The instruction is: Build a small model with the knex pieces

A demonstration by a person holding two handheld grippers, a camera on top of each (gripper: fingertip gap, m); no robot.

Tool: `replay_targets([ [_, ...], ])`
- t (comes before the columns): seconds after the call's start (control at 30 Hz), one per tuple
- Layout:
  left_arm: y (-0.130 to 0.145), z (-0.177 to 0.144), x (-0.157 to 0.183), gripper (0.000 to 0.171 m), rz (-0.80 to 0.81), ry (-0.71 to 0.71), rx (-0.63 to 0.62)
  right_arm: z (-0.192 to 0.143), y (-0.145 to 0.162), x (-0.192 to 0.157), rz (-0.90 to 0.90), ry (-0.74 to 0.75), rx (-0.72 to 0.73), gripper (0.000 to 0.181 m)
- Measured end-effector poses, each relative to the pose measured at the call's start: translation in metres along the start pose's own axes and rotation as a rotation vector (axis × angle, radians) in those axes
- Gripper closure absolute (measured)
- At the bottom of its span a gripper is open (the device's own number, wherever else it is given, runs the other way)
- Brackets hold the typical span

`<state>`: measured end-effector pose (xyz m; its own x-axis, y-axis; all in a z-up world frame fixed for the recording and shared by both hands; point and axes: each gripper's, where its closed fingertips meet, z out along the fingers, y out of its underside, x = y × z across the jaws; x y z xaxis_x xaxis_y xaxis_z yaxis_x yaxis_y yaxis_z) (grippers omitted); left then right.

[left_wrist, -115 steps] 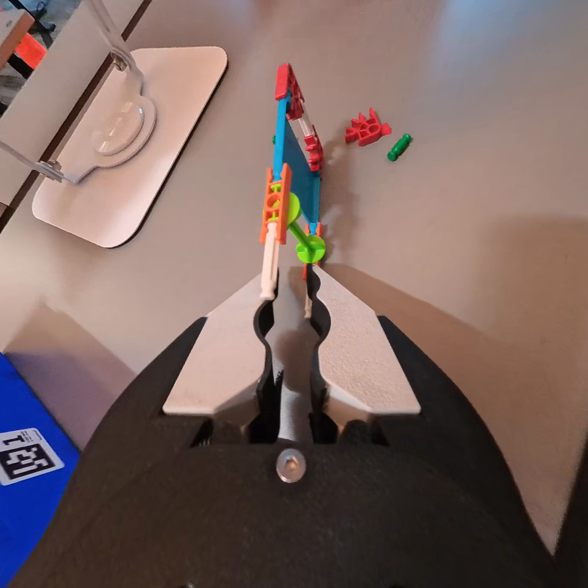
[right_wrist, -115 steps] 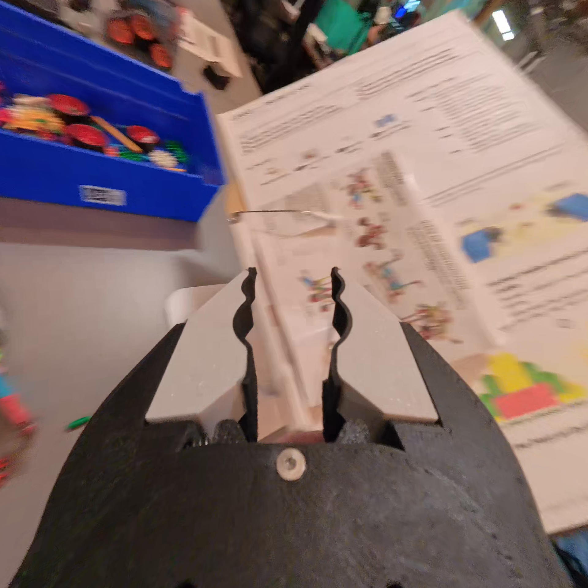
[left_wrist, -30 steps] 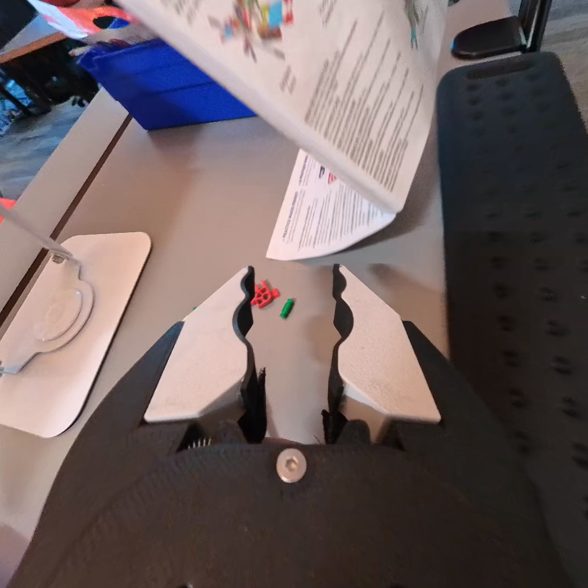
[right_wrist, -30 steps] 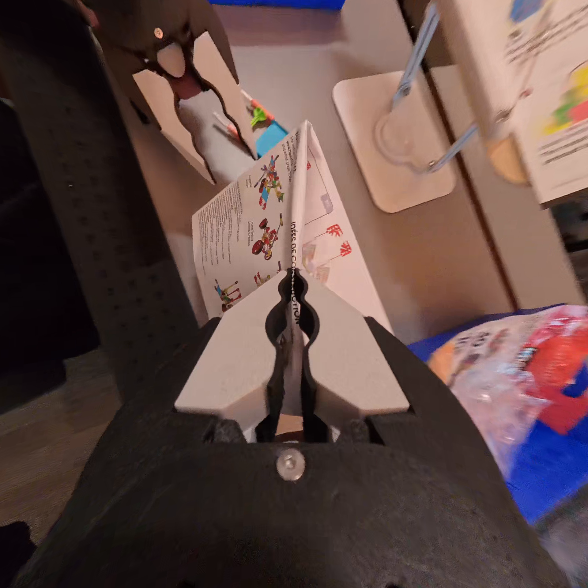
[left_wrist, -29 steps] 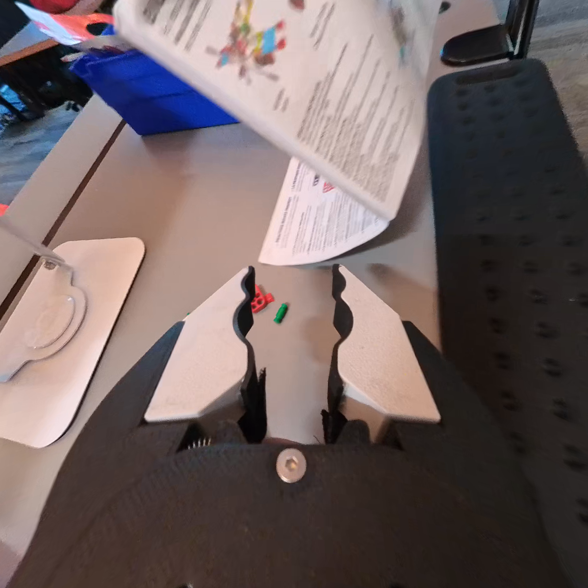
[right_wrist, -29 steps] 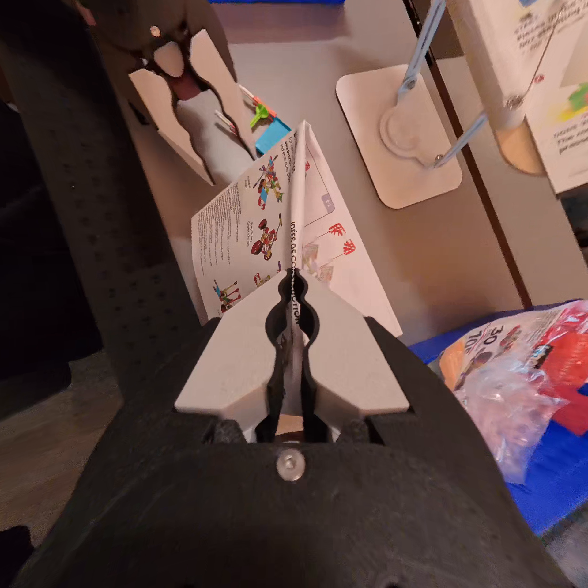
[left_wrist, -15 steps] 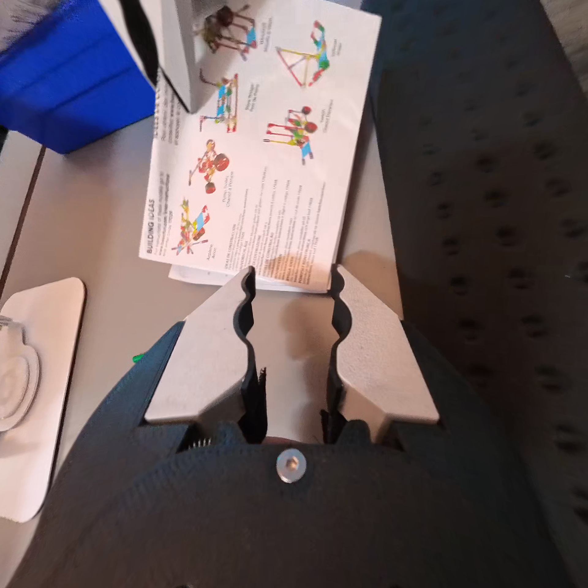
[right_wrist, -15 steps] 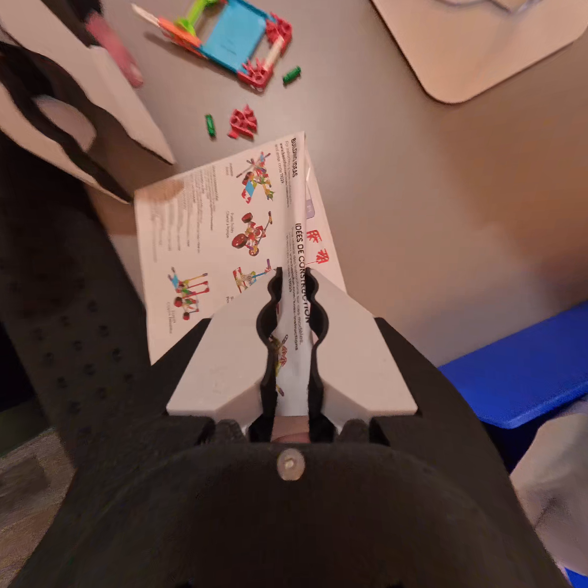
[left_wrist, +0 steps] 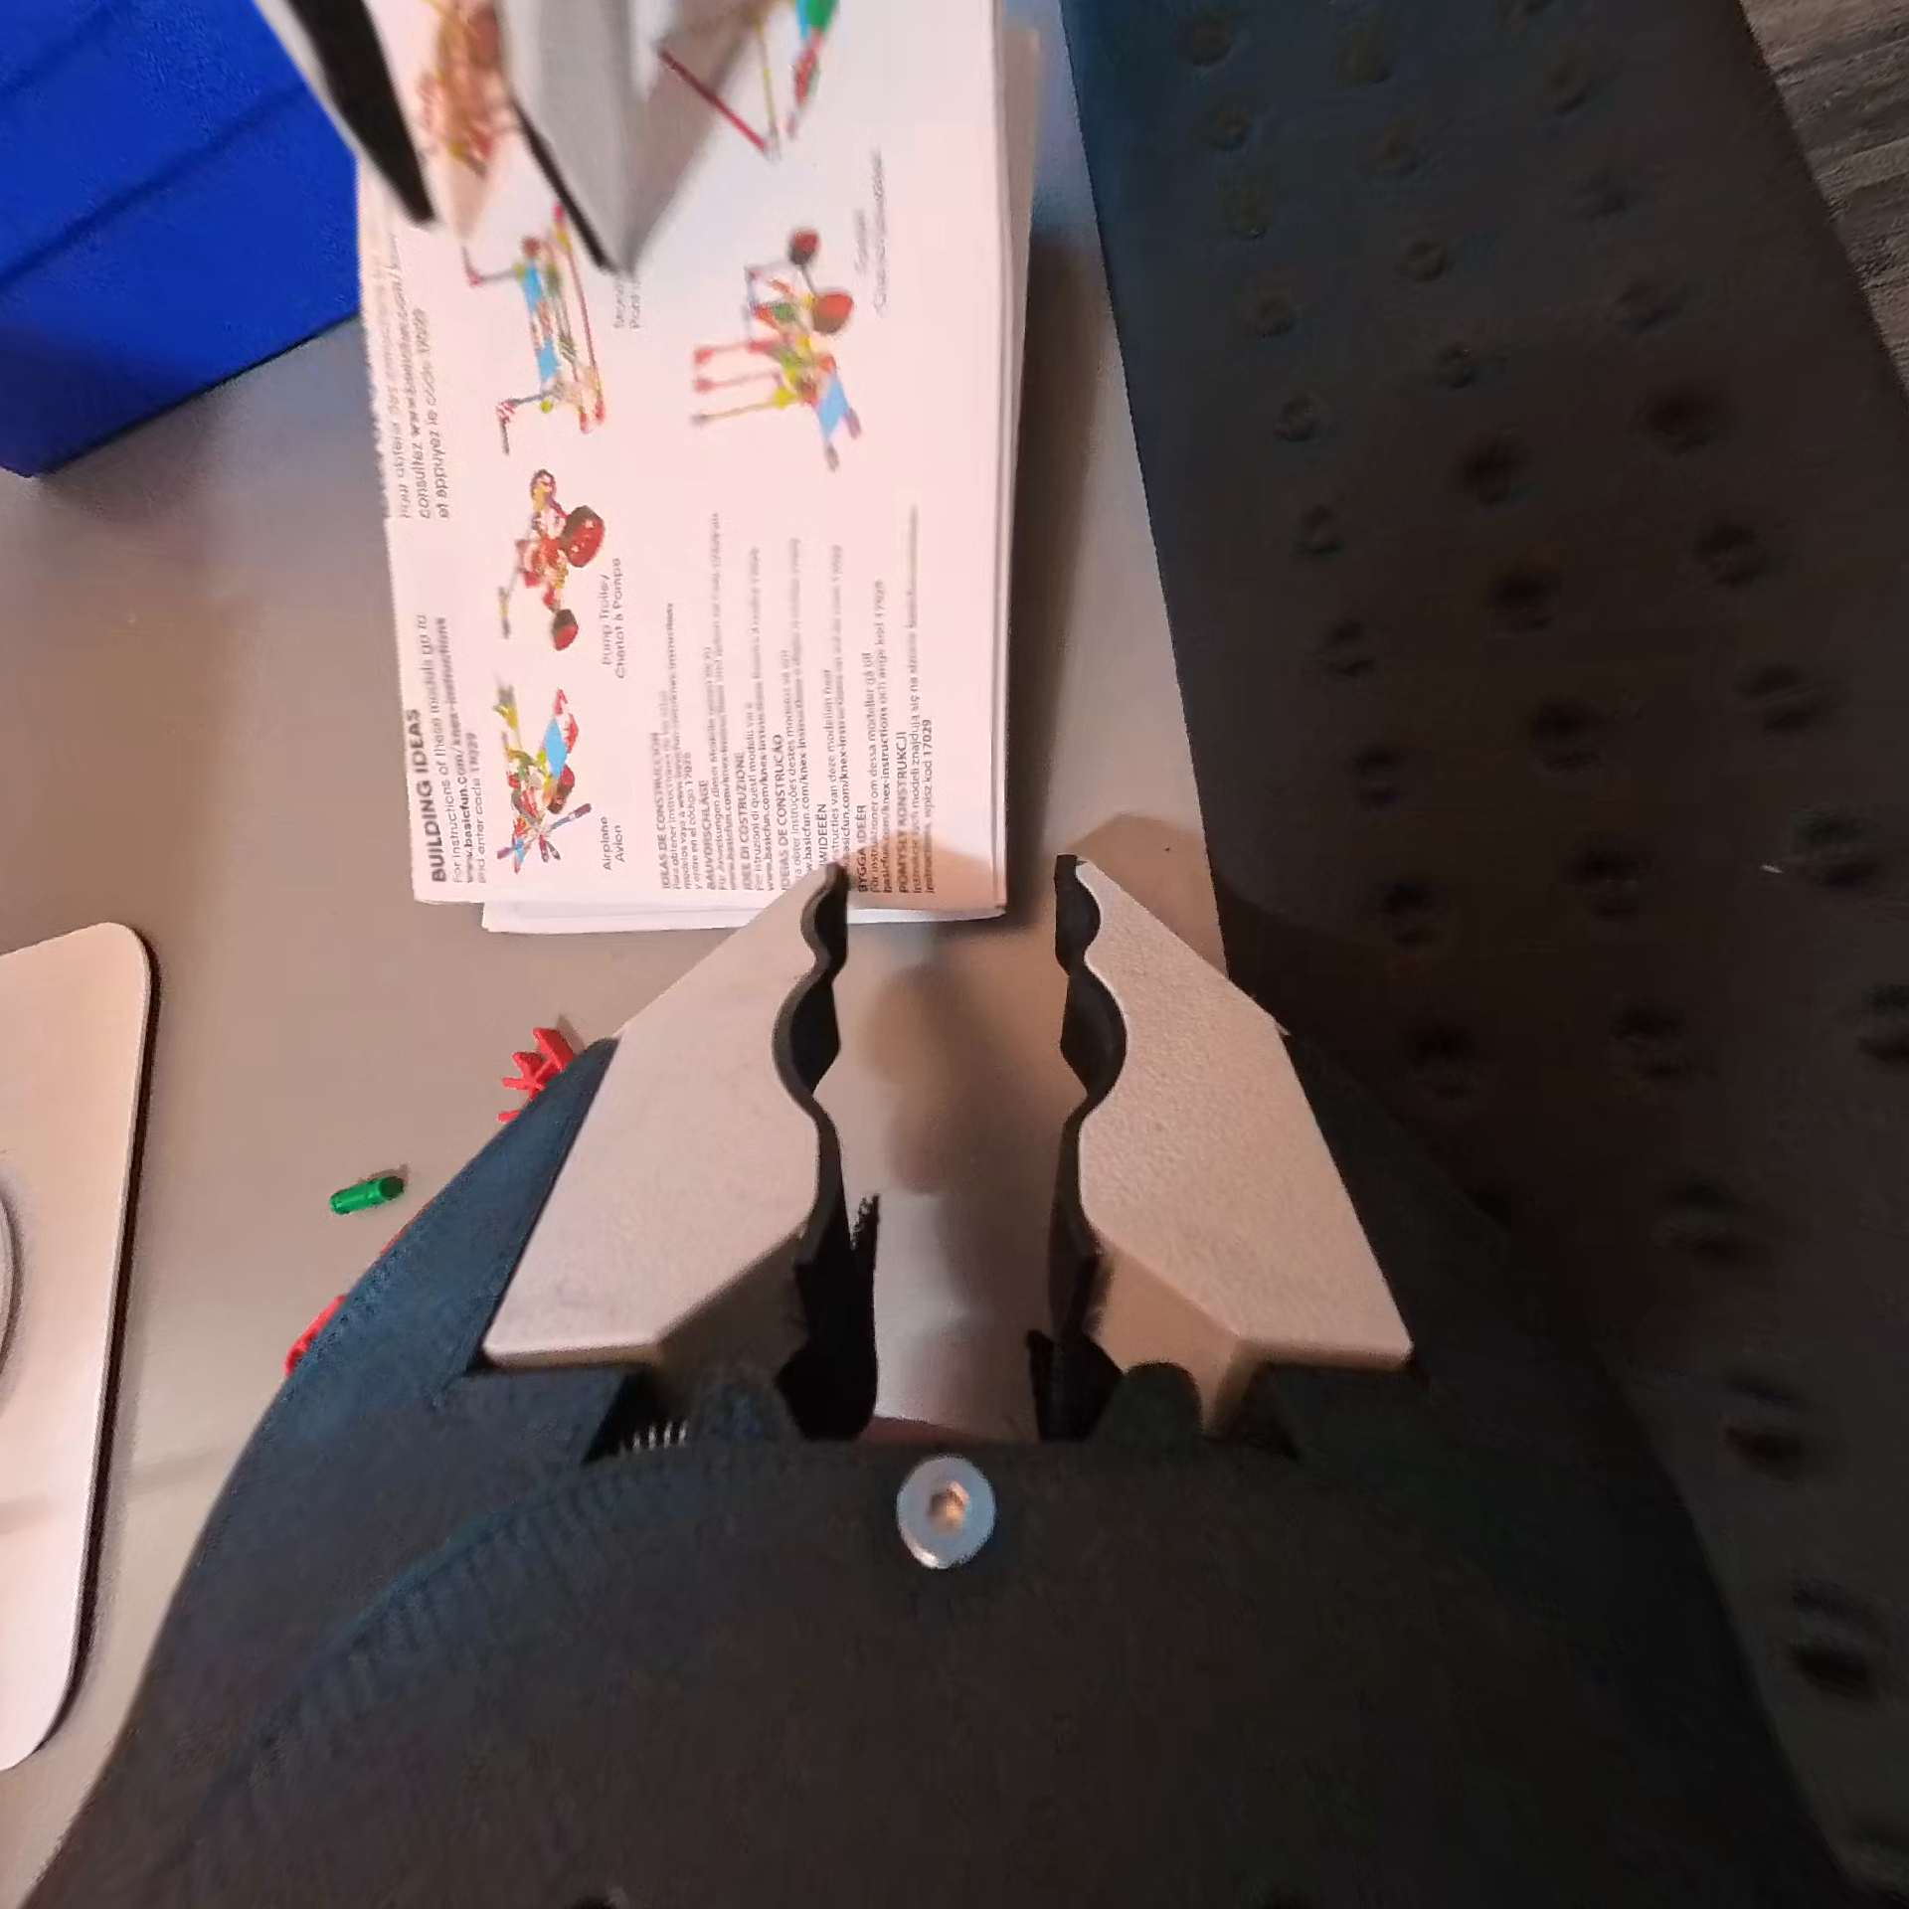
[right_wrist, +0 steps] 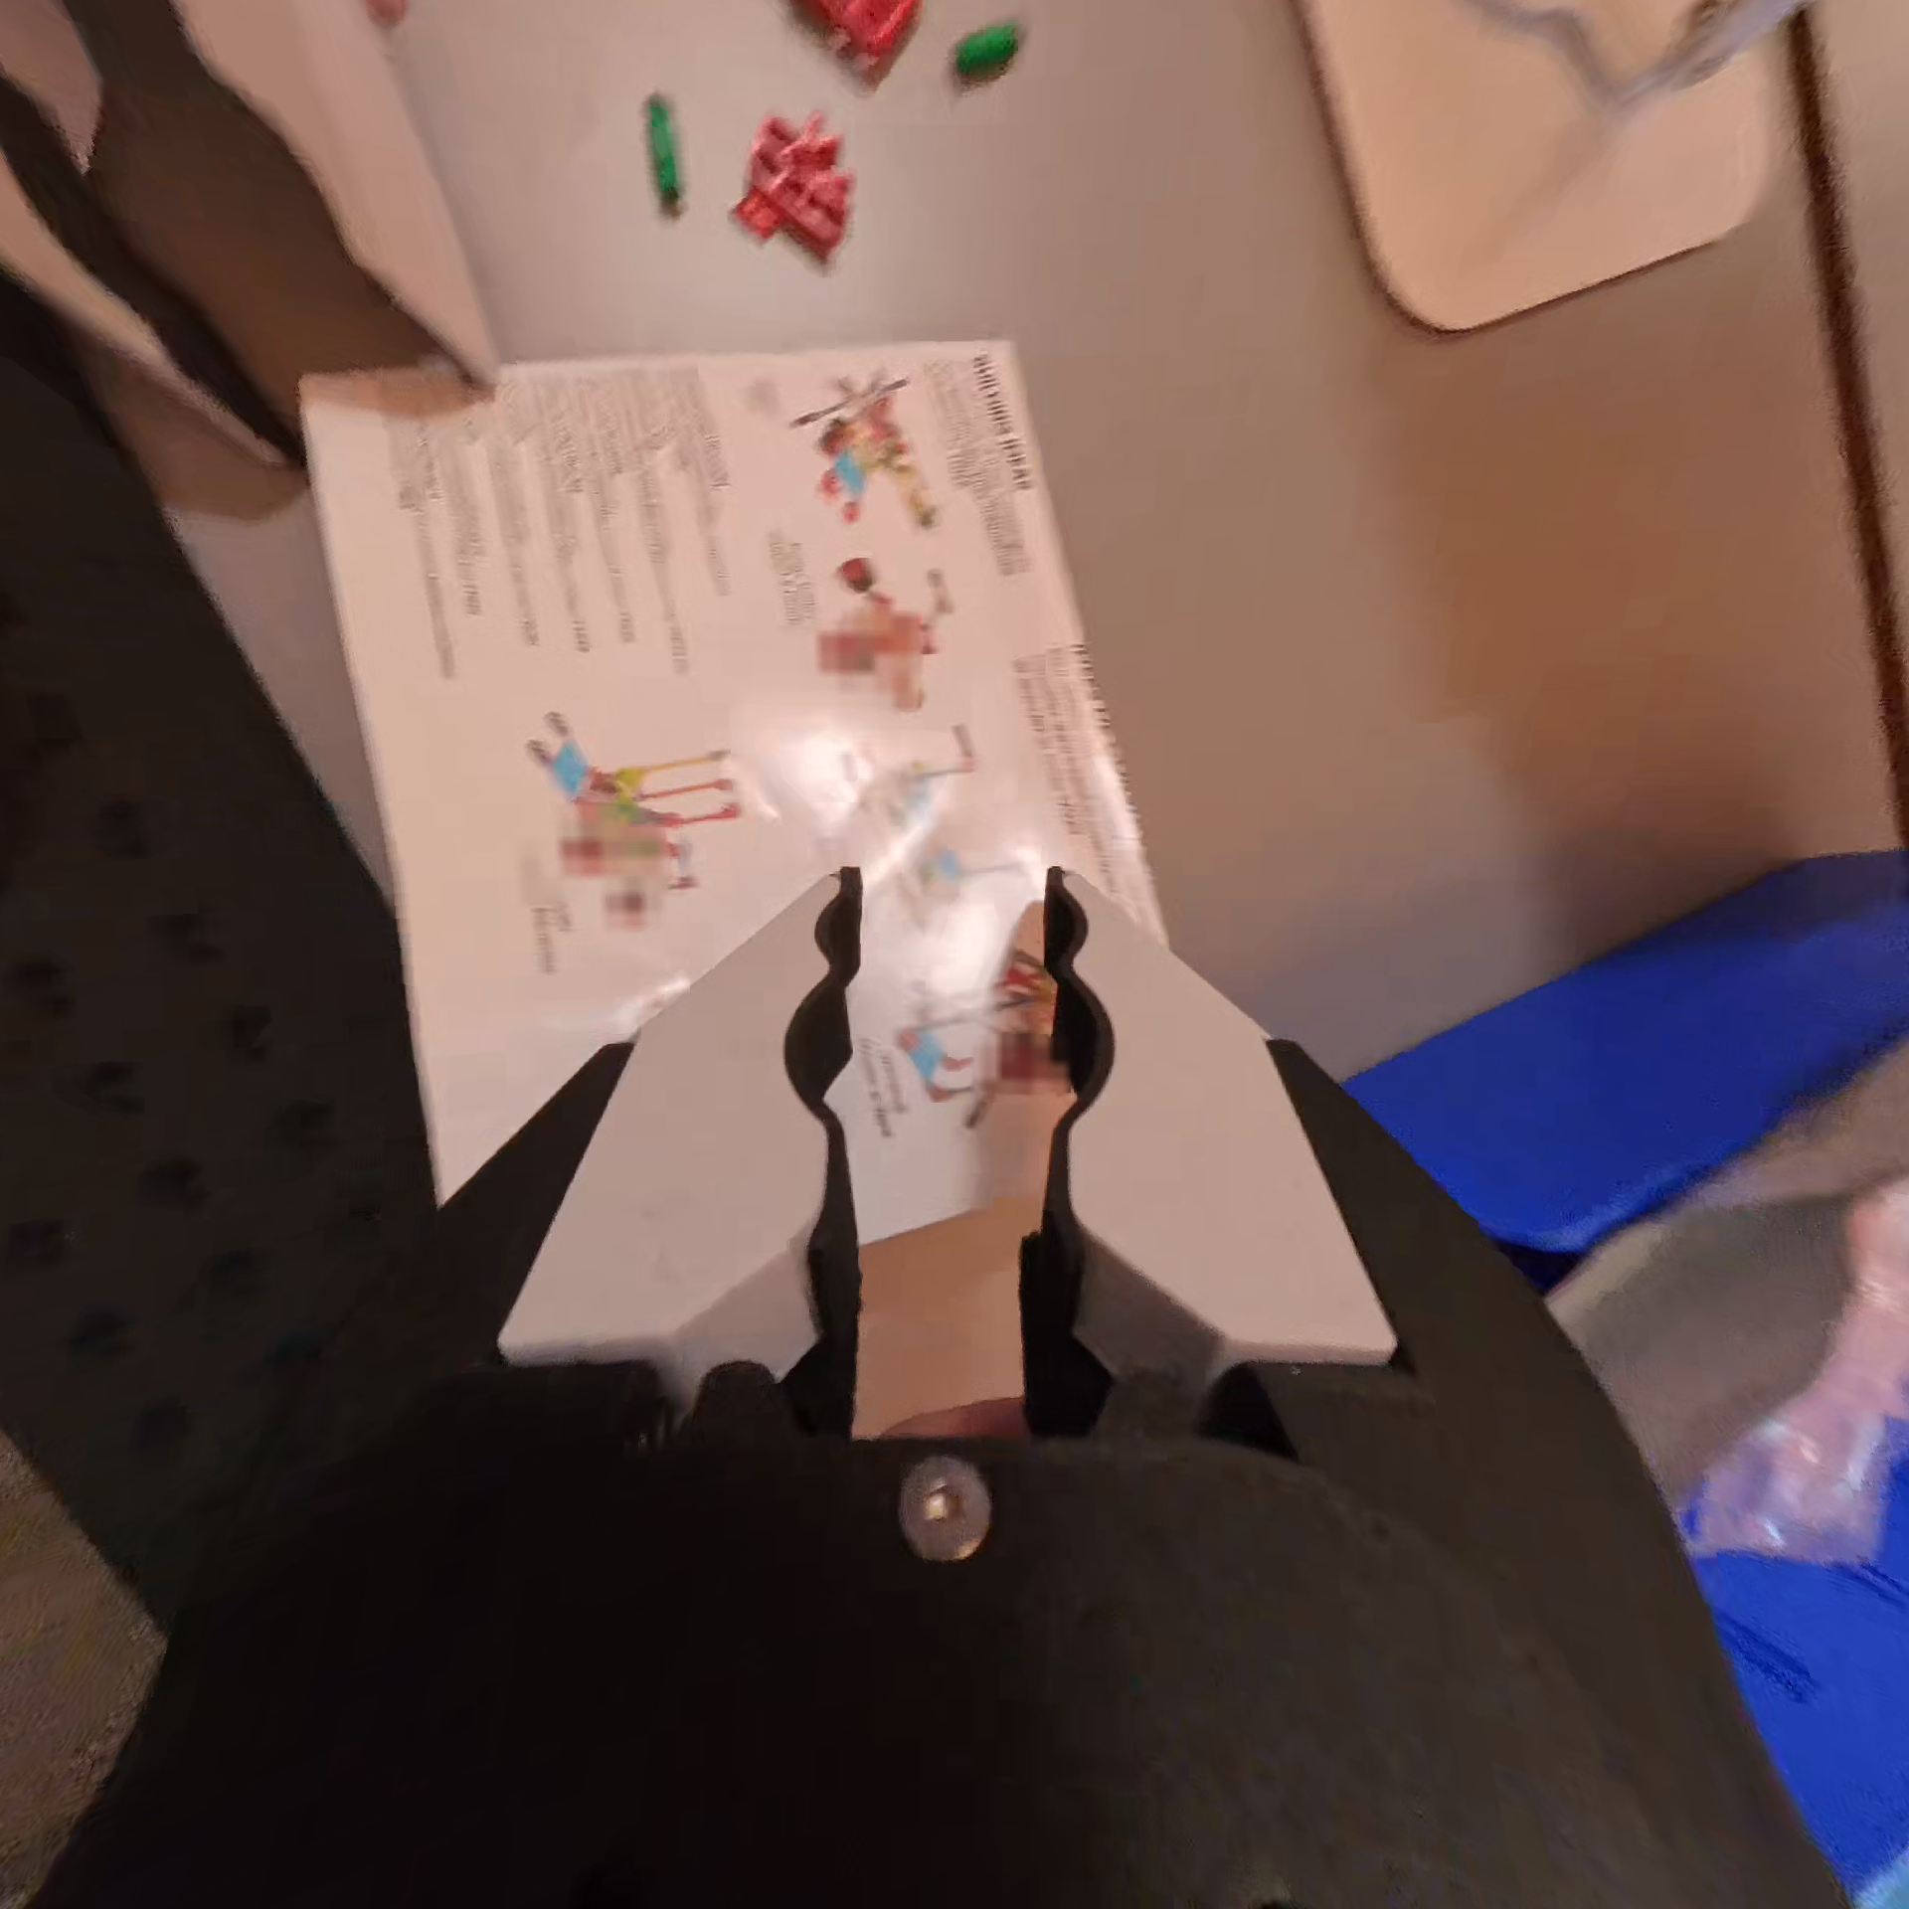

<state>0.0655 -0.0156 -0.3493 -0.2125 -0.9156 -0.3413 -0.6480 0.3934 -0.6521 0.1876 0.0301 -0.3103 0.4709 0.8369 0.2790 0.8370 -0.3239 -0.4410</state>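
Note:
A white instruction booklet point(left_wrist: 702, 517) with coloured model pictures lies flat on the grey table. My left gripper point(left_wrist: 948, 878) is open and empty, its left fingertip just over the booklet's near edge. My right gripper point(right_wrist: 948, 878) is open and empty, low above the booklet point(right_wrist: 671, 671) at its other end. The right gripper also shows blurred at the top of the left wrist view point(left_wrist: 496, 176). The left gripper shows at the upper left of the right wrist view point(right_wrist: 351, 424), at the booklet's far corner.
A red connector piece point(right_wrist: 795, 186) and a small green rod point(right_wrist: 661, 155) lie on the table beyond the booklet. A white stand base point(right_wrist: 1550, 155), a blue bin point(right_wrist: 1653, 1085) with a plastic bag point(right_wrist: 1808, 1343), and a black chair back point(left_wrist: 1550, 723) surround the spot.
My right gripper has opened and let go of the booklet, which now lies flat on the table. My left gripper has moved up to the booklet's near edge.

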Motion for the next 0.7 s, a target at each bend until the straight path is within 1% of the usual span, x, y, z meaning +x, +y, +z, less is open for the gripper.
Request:
replay_targets([
  [0.07, 0.0, 0.0, 0.001, 0.135, -0.003, 0.006, -0.001, 0.021, 0.016, -0.019, -0.019, -0.057, -0.053, 0.15],
  [0.1, 0.0, 0.0, 0.002, 0.137, -0.011, 0.014, 0.002, 0.032, 0.02, -0.026, -0.025, -0.07, -0.05, 0.152],
  [0.17, 0.0, 0.001, 0.005, 0.142, -0.035, 0.042, 0.003, 0.039, 0.013, -0.037, 0.031, -0.111, 0.048, 0.173],
  [0.2, -0.001, 0.001, 0.004, 0.141, -0.04, 0.043, 0.006, 0.038, 0.014, -0.038, 0.047, -0.111, 0.063, 0.181],
  [0.3, -0.005, 0.002, 0.003, 0.133, -0.03, 0.029, 0.02, 0.036, 0.015, -0.036, 0.052, -0.09, 0.068, 0.176],
  [0.37, -0.006, 0.003, 0.007, 0.14, -0.04, 0.055, 0.017, 0.031, 0.007, -0.031, 0.061, -0.074, 0.103, 0.167],
  [0.43, -0.006, 0.004, 0.009, 0.142, -0.051, 0.073, 0.015, 0.026, -0.009, -0.02, 0.096, -0.049, 0.188, 0.151],
  [0.47, -0.007, 0.004, 0.009, 0.142, -0.062, 0.082, 0.012, 0.025, -0.014, -0.01, 0.115, -0.01, 0.213, 0.148],
  [0.57, -0.007, 0.005, 0.01, 0.144, -0.074, 0.099, 0.014, 0.038, -0.005, 0.01, 0.126, 0.075, 0.175, 0.15],
  [0.67, -0.009, 0.005, 0.013, 0.15, -0.074, 0.117, 0.014, 0.048, 0.001, 0.009, 0.206, 0.021, 0.191, 0.174],
  [0.7, -0.009, 0.005, 0.014, 0.152, -0.076, 0.122, 0.014, 0.052, 0.007, 0.007, 0.203, 0.012, 0.177, 0.18],
])
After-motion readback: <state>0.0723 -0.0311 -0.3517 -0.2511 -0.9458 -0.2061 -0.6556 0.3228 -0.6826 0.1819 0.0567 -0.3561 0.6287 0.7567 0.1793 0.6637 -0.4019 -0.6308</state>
